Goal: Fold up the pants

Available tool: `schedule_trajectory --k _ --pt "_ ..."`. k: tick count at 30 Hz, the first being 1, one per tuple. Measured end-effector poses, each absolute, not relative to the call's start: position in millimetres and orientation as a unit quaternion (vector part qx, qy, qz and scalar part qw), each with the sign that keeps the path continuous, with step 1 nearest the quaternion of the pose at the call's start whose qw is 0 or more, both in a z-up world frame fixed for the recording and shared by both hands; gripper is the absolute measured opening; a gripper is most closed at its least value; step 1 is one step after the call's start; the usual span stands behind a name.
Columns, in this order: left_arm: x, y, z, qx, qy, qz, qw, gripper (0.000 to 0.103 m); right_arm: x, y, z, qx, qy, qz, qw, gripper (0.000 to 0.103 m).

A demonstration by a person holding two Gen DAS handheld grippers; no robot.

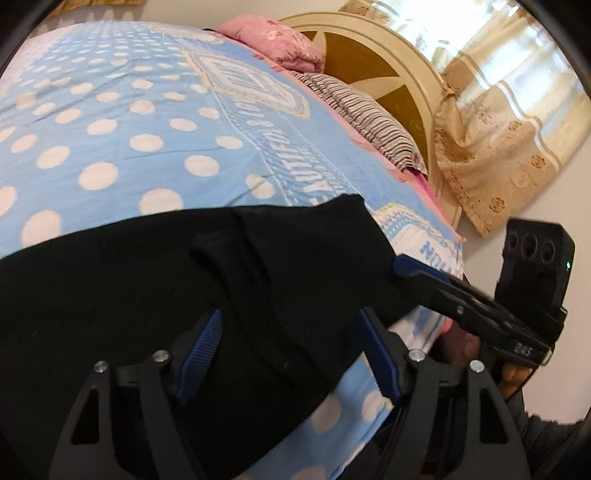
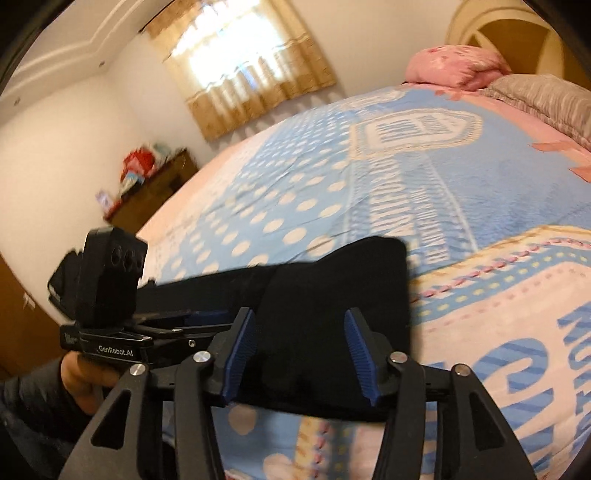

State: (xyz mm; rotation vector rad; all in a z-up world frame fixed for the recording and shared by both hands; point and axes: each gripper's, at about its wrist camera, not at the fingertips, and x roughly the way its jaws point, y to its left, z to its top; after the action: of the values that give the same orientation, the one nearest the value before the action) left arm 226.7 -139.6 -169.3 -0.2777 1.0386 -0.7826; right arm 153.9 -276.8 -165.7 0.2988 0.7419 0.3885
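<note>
The black pants (image 1: 155, 302) lie flat on the bed's blue bedspread (image 1: 122, 122) with white dots, stretched in a long band beside the near edge of the bed, with one squared end lying near the large lettered panel printed on the spread. In the left wrist view the left gripper (image 1: 291, 354) hangs over the pants with its jaws standing wide, and the blue pads (image 1: 201, 354) sit on either side of a soft ridge of the dark cloth without pressing on it. The right gripper (image 2: 301, 356) also shows from that side, reaching in from the right with one blue fingertip at the edge of the pants, and a hand is visible under its black body. In the right wrist view the right gripper's jaws are spread apart over the squared end of the pants, the cloth passing between the ribbed pads with clear gaps on both sides, so nothing is gripped. The left gripper's camera housing appears at the left of that view, held by a hand (image 2: 83, 380) in a dark sleeve. At the head of the bed a pink pillow (image 1: 273, 44) and a striped pillow (image 1: 369, 118) rest against a cream headboard (image 1: 369, 33). Patterned tan curtains (image 1: 491, 147) hang beside the headboard, and a wooden cabinet (image 2: 155, 192) with bright clutter on top stands past the far edge of the bed.
</note>
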Motion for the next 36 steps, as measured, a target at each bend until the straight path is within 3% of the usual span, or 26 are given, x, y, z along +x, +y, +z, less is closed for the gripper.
schedule_trajectory --k 2,5,8,9,11,23,36 --pt "230 -145 -168 -0.139 0.483 -0.359 0.787 0.075 157 -284 -169 0.163 0.355 0.179 0.903 0.054" --pt "231 -152 -168 -0.129 0.485 -0.347 0.792 0.060 158 -293 -170 0.183 0.348 0.173 0.903 0.054" --pt "232 -152 -169 -0.125 0.488 -0.339 0.795 0.032 160 -300 -172 0.200 0.340 0.164 0.904 0.055" --pt "232 -150 -170 -0.126 0.492 -0.337 0.793 0.016 159 -302 -172 0.203 0.337 0.163 0.905 0.056" --pt "232 -144 -169 -0.136 0.492 -0.338 0.790 0.012 157 -304 -171 0.206 0.327 0.158 0.909 0.057" --pt "226 -98 -127 -0.166 0.458 -0.329 0.809 0.011 146 -306 -167 0.193 0.298 0.151 0.923 0.060" --pt "212 -49 -128 -0.138 0.448 -0.269 0.841 0.011 143 -293 -170 0.171 0.304 0.160 0.923 0.060"
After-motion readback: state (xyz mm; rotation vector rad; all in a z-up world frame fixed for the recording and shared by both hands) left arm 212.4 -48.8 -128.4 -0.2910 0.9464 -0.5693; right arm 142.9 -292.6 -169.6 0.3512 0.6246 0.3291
